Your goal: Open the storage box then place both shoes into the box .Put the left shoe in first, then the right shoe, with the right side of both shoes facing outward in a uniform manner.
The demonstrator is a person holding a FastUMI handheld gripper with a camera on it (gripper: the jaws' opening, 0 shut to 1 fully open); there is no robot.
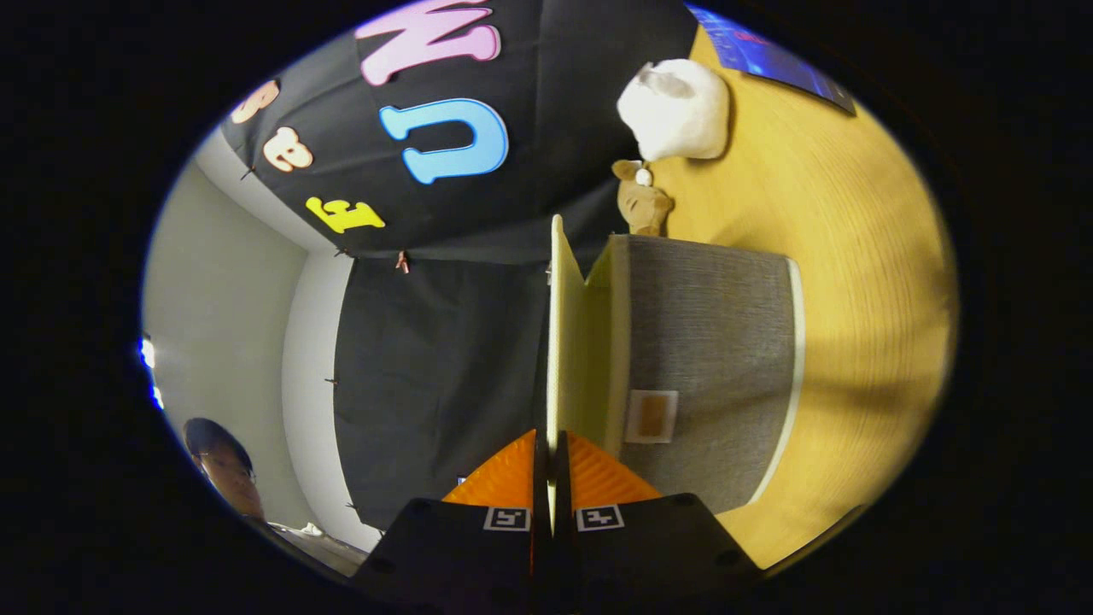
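Wooden table (854, 256) carrying the grey fabric storage box (709, 359), a white plush toy (676, 109) and small brown plush toy (640, 203) beyond it, blue sheet (773, 58) farther off

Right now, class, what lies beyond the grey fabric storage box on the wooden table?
Beyond the grey fabric storage box, a small brown plush toy and a white plush toy. The gripper fingers pinch its pale lid; the inside is hidden.

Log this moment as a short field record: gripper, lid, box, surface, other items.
gripper: hand-held gripper, fingers closed on the lid's edge
lid: thin pale yellow panel, pinched between the fingers, swung away from the box
box: grey fabric storage box, just beyond the fingers
surface: wooden table
other items: white plush toy, small brown plush toy past the box
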